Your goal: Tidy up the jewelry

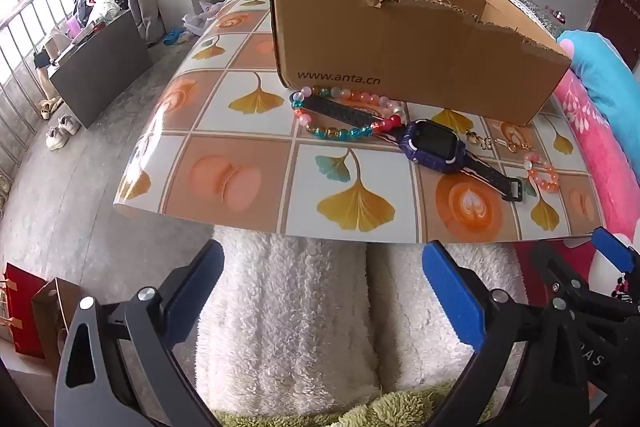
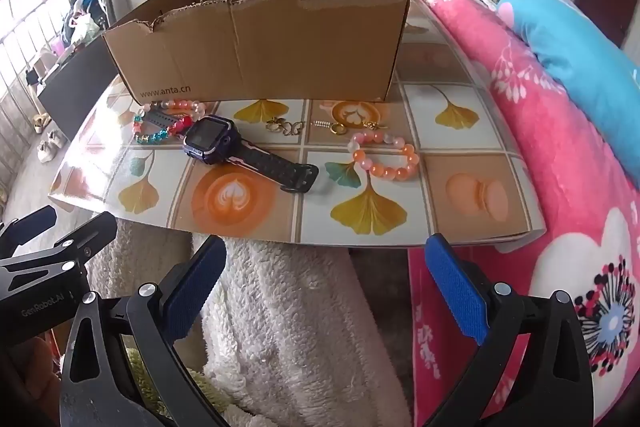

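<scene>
Here: jewelry laid out on table (image 2: 480, 195), in front of cardboard box (image 2: 280, 43).
Purple watch (image 2: 212, 141) centre, strap across multicolour bead bracelet (image 1: 340, 133); orange bead bracelet (image 2: 384, 157) to its right; gold pieces (image 2: 286, 126) behind; left gripper (image 1: 320, 291) and right gripper (image 2: 326, 287) both spread wide, holding nothing, short of table edge.

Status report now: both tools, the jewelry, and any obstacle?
Left tool and right tool open, empty, short of the board. Watch, bracelets, gold pieces lie before the cardboard box. Nothing in the way.
</scene>
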### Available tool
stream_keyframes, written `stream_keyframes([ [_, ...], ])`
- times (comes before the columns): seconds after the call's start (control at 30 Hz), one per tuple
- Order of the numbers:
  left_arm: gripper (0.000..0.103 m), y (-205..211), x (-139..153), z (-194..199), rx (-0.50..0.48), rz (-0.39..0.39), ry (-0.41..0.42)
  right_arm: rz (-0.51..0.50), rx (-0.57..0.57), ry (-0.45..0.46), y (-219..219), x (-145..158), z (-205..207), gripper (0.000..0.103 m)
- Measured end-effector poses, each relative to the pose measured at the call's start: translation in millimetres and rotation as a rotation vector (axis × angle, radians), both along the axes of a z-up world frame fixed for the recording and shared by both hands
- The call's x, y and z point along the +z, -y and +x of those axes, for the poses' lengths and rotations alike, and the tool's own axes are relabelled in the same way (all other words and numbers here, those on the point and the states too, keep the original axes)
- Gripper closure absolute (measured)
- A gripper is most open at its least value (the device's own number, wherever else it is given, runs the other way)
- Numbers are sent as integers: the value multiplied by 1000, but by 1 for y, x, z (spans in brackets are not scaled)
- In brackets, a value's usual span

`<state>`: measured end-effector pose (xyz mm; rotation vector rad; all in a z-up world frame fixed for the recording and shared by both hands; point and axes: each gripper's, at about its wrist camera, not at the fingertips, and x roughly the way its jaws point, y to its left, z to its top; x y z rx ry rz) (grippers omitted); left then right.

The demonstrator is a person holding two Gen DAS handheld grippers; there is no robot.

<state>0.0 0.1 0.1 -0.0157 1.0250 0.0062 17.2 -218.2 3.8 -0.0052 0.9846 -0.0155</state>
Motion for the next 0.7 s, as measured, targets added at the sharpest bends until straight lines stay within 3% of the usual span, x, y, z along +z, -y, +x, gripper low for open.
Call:
stream_keyframes([
  [0.7, 5, -4, 0, 1, 9, -3, -1, -8, 8, -1, -6, 2, 1, 7],
])
